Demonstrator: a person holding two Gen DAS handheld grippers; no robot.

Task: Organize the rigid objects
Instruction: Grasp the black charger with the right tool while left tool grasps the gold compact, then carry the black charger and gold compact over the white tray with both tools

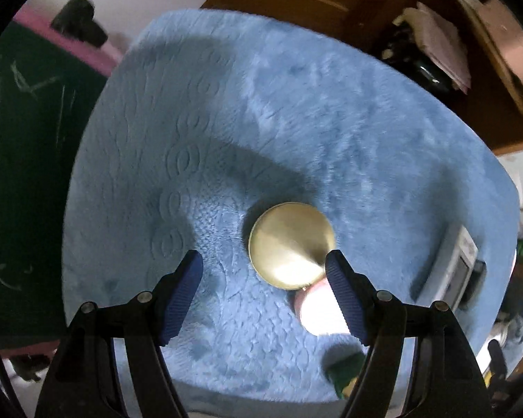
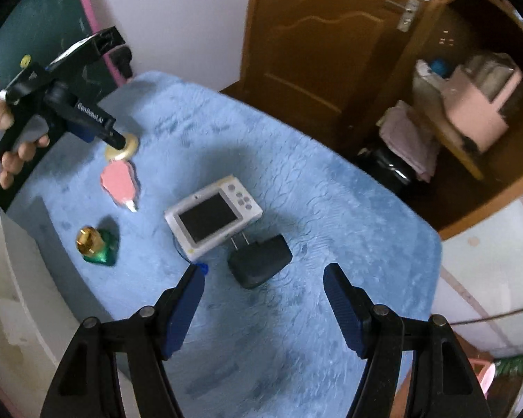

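One camera [image 2: 213, 217], one charger [image 2: 259, 261], two bottles.

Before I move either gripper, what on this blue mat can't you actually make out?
- Green bottle: left wrist view, half hidden behind the left gripper, blurred.
- Pink object: same view, glare-washed, shape unreadable.
- Gold disc: right wrist view, partly covered by the left gripper's tip; contact unclear.
- Camera: left wrist view, squeezed at the mat edge.
- Black charger: absent from the left wrist view.
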